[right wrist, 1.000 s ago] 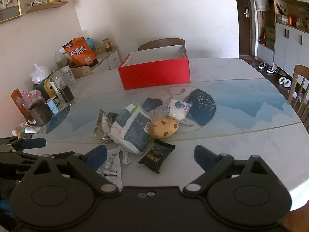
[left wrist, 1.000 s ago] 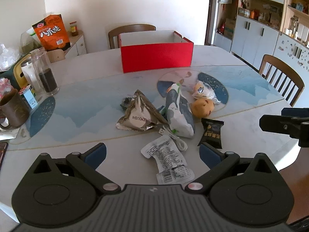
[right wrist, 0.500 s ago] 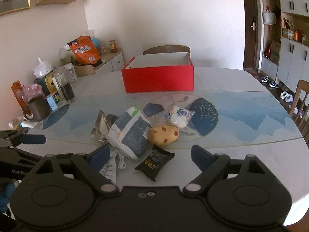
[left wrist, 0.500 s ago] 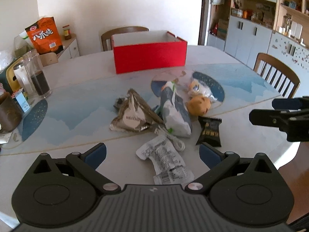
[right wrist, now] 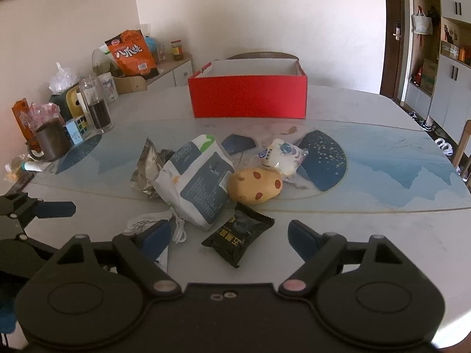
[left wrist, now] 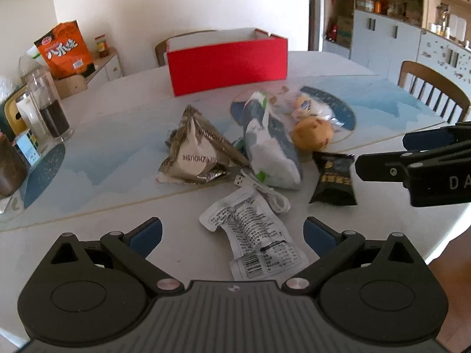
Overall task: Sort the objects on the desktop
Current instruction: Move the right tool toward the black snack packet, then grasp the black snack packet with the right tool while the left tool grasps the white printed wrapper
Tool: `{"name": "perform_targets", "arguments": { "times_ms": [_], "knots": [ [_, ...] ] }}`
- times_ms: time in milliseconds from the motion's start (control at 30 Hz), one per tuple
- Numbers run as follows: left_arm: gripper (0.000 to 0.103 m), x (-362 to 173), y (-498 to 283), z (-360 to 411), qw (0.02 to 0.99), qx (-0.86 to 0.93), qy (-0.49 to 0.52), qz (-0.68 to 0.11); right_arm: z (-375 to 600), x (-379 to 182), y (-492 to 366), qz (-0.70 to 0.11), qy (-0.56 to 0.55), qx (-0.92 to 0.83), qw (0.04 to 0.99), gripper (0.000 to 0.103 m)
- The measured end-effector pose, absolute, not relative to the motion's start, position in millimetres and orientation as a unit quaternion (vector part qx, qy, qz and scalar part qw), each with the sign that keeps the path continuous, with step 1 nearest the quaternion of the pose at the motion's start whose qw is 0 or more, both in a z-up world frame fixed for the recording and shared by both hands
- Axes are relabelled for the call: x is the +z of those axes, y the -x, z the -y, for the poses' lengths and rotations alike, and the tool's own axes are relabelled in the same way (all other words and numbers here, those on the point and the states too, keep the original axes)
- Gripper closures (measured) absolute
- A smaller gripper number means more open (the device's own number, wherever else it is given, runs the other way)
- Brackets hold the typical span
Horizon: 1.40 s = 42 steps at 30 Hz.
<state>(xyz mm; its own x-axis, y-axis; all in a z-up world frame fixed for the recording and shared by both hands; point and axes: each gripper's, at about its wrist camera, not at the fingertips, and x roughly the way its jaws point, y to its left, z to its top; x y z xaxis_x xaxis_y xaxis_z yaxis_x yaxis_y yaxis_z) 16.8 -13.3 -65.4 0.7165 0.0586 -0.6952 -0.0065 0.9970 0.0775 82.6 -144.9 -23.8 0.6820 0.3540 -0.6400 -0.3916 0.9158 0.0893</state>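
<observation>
Far left on the bench (right wrist: 368, 229): a brown mug (right wrist: 51, 141), a small cube puzzle (right wrist: 77, 129), a glass jar of dark grains (right wrist: 97, 108), with an orange snack bag (right wrist: 132, 54) on the cabinet behind.

Left claw (left wrist: 232, 232) released, fingers spread wide over a white printed wrapper (left wrist: 256, 241) lying flat on the bench, not touching it.

Beyond that wrapper, a silver triangular snack pouch (left wrist: 197, 153), then a white USB cable (left wrist: 262, 191) coiled just beside it.

Mid-pile, a white-and-grey bag (right wrist: 197, 182) leaning on the silver pouch, with a yellow spotted potato toy (right wrist: 254, 185) touching its right side and a clear-wrapped pastry (right wrist: 282, 157) just behind the toy.

In front of the toy, a black snack packet (right wrist: 238, 236) flat on the bench.

Right claw (right wrist: 229, 235) unclenched but closing, the black packet between its fingers with the pads apart from it.

At the back, an open red box (right wrist: 248, 97) standing well apart from the pile.

Far right, a wooden chair (left wrist: 432, 88) at the bench edge.
</observation>
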Motion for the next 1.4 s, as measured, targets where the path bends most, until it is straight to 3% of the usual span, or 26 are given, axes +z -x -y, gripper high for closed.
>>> {"name": "perform_targets", "arguments": {
  "times_ms": [300, 1067, 1300, 1400],
  "knots": [
    [0.001, -90.6, -38.6, 19.0, 0.919, 0.058, -0.051, -0.386, 139.8, -56.2, -105.9, -0.374, 0.013, 0.156, 0.914, 0.024],
    [0.006, -109.9, -50.2, 20.8, 0.913, 0.058, -0.025, -0.403, 111.1, -83.9, -130.9, -0.406, 0.048, 0.156, 0.899, 0.029],
    [0.028, -107.1, -51.9, 9.7, 0.916, 0.052, -0.014, -0.397, 119.9, -86.7, -133.7, -0.411, 0.044, 0.14, 0.9, 0.032],
    [0.031, -106.9, -51.9, 10.6, 0.917, 0.048, -0.017, -0.395, 119.9, -86.9, -134.1, -0.412, 0.043, 0.139, 0.9, 0.035]
  ]
}}
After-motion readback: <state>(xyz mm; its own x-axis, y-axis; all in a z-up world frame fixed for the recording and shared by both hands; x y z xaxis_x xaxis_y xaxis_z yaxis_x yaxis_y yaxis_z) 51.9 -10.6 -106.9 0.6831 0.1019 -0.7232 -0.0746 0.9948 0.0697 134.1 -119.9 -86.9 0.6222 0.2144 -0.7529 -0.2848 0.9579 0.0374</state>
